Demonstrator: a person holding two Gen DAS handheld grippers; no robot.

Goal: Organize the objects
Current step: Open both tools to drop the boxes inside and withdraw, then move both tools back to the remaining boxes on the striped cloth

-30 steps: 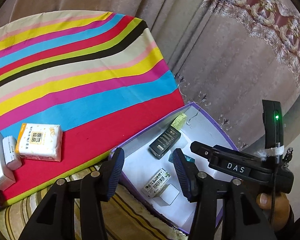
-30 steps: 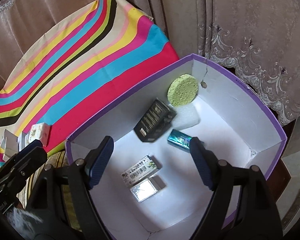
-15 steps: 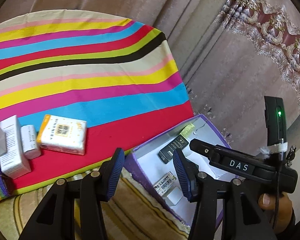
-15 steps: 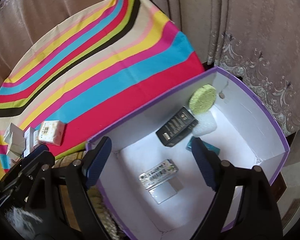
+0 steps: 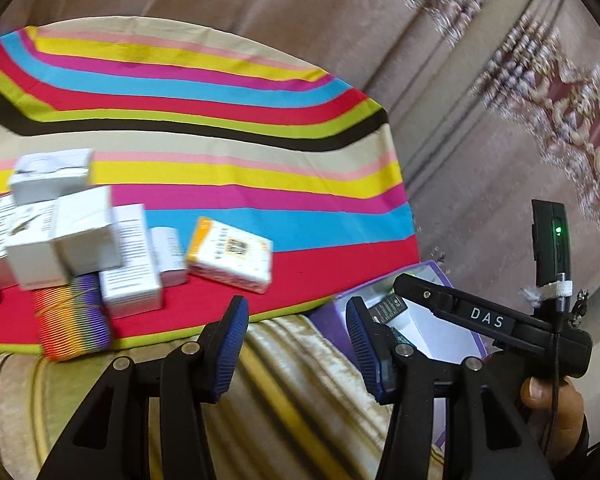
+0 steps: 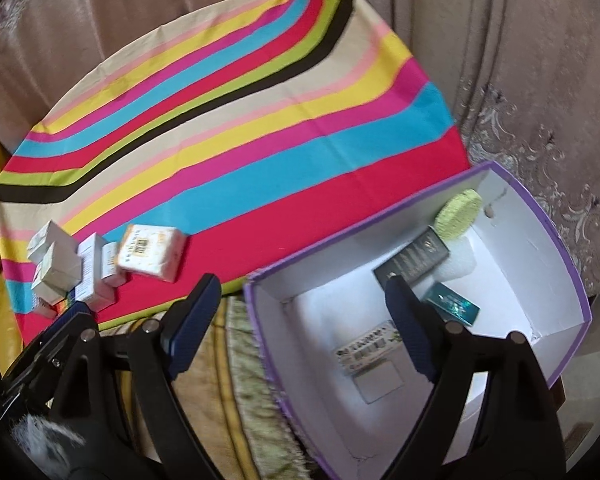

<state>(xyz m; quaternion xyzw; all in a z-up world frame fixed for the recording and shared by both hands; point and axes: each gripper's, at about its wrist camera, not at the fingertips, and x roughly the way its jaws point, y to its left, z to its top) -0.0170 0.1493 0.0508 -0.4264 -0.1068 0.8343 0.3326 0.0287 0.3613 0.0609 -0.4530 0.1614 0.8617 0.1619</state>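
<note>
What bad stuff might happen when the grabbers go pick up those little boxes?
The white boxes are stacked loosely, so grabbing one might topple the pile. The rainbow spring toy sits at the striped cloth's edge and could get knocked off. The left gripper and right gripper, both open and empty, are close together and might bump.

Print on the pile of small white cardboard cartons (image 5: 80,236) smeared by motion blur, unreadable. Rainbow-coloured plastic spring coil (image 5: 74,320) streaked too, rings not separable. Purple-walled white-lined cardboard box (image 5: 440,332) mostly hidden behind black gripper parts in the left wrist view; contents barely showing there. Label on the flat white packet (image 6: 370,346) on the box floor too small to read.
</note>
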